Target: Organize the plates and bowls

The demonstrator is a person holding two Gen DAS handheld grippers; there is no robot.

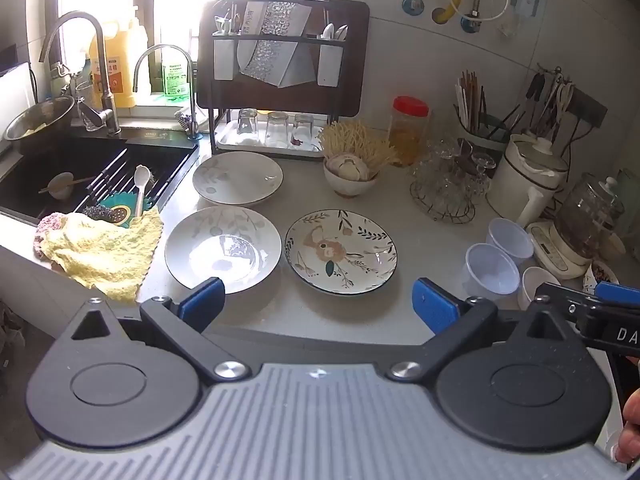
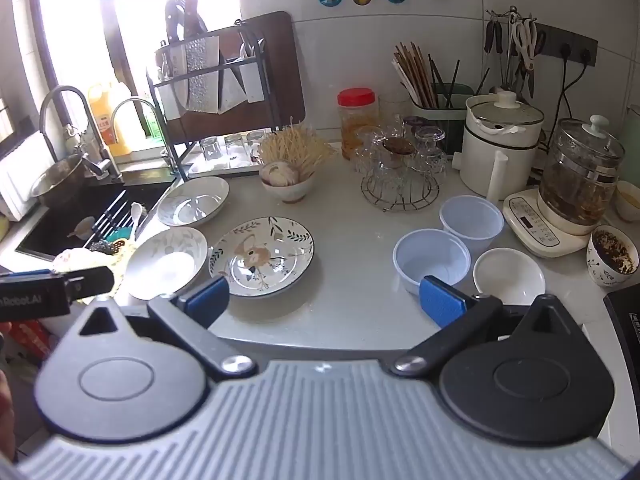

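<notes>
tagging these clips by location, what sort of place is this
A home kitchen, most likely: a sink with taps, a dish rack holding knives, and plates and bowls on the counter.

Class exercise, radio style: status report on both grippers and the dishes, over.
Left gripper open, right gripper open, both empty. Three plates and three small bowls lie loose on the counter. Nothing in the way.

In the left wrist view, the blue finger pad (image 1: 202, 300) covers the near rim of the white plate (image 1: 222, 249). The right gripper (image 1: 608, 300) is cut off by the right edge; its jaw state cannot be determined there. The window area is overexposed. In the right wrist view, the left gripper (image 2: 52, 288) is cut off at the left edge.
</notes>
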